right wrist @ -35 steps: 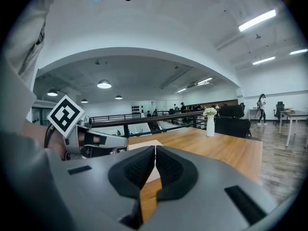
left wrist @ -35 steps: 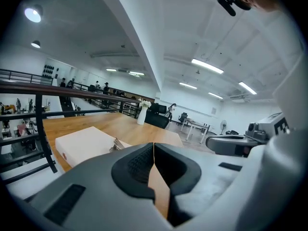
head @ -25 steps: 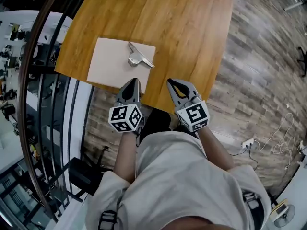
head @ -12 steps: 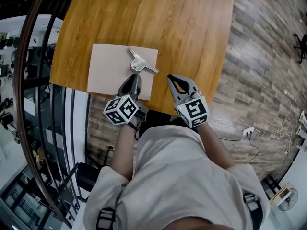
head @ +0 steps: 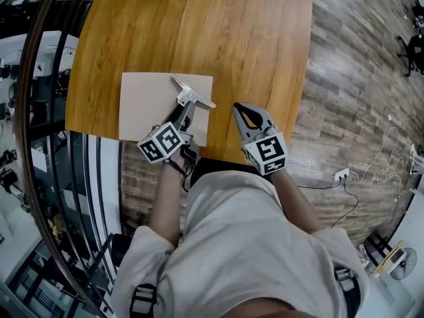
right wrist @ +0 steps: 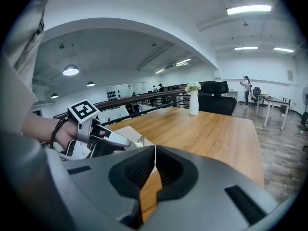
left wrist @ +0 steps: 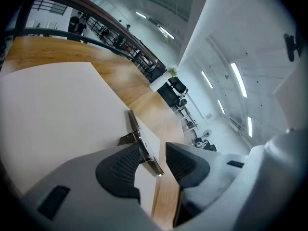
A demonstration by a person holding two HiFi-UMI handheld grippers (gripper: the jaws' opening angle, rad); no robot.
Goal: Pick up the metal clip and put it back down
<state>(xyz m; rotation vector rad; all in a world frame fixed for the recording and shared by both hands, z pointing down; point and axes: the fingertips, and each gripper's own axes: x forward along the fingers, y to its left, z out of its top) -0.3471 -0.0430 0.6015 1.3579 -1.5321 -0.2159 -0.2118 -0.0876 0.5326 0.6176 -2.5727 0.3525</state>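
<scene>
the metal clip [head: 192, 97] lies on the beige sheet [head: 146, 105] at the middle of the head view, with its long axis from upper left to lower right. the left gripper [left wrist: 153, 160] is nearer, just below it. its jaws are opening, with the clip's near end between them. the right gripper [right wrist: 153, 167], at the right, is closed and empty.

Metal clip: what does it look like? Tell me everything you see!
The metal clip is shiny silver: a long flat bar crossing a wider folded piece. It lies on the pale sheet near its right edge, on the wooden table. Its near end sits between the opening jaws of the left tool.
</scene>
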